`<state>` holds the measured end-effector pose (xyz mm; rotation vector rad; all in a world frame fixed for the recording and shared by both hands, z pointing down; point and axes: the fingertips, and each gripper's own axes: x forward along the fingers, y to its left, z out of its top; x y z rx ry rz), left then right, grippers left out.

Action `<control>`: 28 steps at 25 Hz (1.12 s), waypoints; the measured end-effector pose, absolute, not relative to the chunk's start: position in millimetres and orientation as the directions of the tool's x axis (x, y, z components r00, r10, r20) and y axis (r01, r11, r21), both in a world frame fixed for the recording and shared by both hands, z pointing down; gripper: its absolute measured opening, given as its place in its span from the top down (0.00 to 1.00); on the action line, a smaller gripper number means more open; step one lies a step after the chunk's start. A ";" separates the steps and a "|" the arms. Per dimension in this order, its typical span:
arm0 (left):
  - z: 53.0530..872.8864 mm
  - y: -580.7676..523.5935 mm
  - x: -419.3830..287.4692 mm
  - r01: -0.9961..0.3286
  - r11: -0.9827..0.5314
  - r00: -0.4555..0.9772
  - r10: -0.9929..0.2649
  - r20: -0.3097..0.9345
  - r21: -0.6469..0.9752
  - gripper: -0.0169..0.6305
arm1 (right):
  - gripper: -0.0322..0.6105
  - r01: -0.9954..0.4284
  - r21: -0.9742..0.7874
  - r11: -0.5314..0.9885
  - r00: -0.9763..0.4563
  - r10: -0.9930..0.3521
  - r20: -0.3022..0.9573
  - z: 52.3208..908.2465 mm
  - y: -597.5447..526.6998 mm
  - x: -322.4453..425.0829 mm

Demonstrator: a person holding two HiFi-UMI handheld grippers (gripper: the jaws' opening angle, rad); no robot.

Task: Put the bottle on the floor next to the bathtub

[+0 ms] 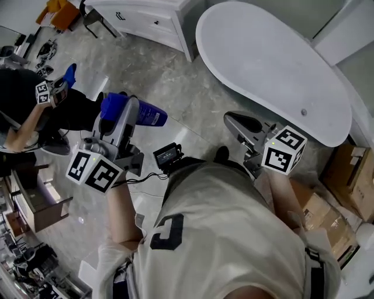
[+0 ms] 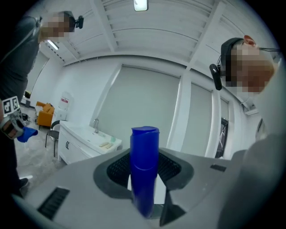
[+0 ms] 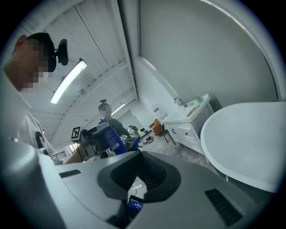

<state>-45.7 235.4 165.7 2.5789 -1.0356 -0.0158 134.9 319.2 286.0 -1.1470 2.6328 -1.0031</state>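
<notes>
1. Far left: a second person (image 1: pixel 23 102) stands on the grey marbled floor (image 1: pixel 175 82), carrying another gripper with a marker cube (image 1: pixel 42 92). An orange chair (image 1: pixel 58 11) sits behind, at the top edge.

2. Left hand-held gripper (image 1: pixel 127 111): jaws clamped on the blue bottle (image 1: pixel 149 114). The pads press its lower body. In the left gripper view the bottle stands upright between the jaws, flip cap on top. In the head view it is held in the air, off the floor, and well apart from the bathtub (image 1: pixel 263 64).

3. Centre: a small screen device (image 1: pixel 168 155) with a cable sits at the wearer's waist, between the two grippers. A white vanity cabinet (image 1: pixel 152 20) stands at the top, just left of the bathtub's end.

4. Right hand-held gripper (image 1: pixel 241 122): jaws slightly apart and holding nothing. It is held near the bathtub's rim.

5. Right: the white bathtub runs diagonally. Marbled floor lies between it and the bottle. Cardboard boxes (image 1: pixel 345 169) stand beyond its far end.
</notes>
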 end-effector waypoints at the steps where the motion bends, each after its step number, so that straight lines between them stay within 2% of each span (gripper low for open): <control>1: 159.5 231.9 -40.9 -0.685 -0.663 0.718 -0.684 0.126 0.302 0.67 | 0.90 -0.614 -0.599 0.513 -0.718 -0.678 0.156 282.7 315.5 142.6; 4: 144.6 227.5 -34.4 -0.711 -0.669 0.701 -0.700 0.140 0.215 0.67 | 0.90 -0.603 -0.591 0.536 -0.728 -0.672 0.135 279.1 309.7 152.5; 10: 121.0 234.4 -43.6 -0.640 -0.691 0.741 -0.671 0.031 0.335 0.67 | 0.90 -0.552 -0.599 0.580 -0.774 -0.624 0.109 279.6 306.4 145.4; 17: 151.2 226.7 -63.1 -0.704 -0.646 0.691 -0.719 0.076 0.294 0.67 | 0.90 -0.537 -0.559 0.632 -0.806 -0.579 0.119 278.6 294.5 122.9; 24: 180.4 147.1 -91.5 -0.703 -0.663 0.706 -0.695 0.138 0.255 0.67 | 0.90 -0.577 -0.537 0.615 -0.792 -0.583 0.183 282.3 223.8 96.5; 28: 171.9 107.9 -123.3 -0.672 -0.689 0.732 -0.674 0.100 0.271 0.68 | 0.90 -0.534 -0.537 0.654 -0.819 -0.558 0.135 266.1 190.8 57.8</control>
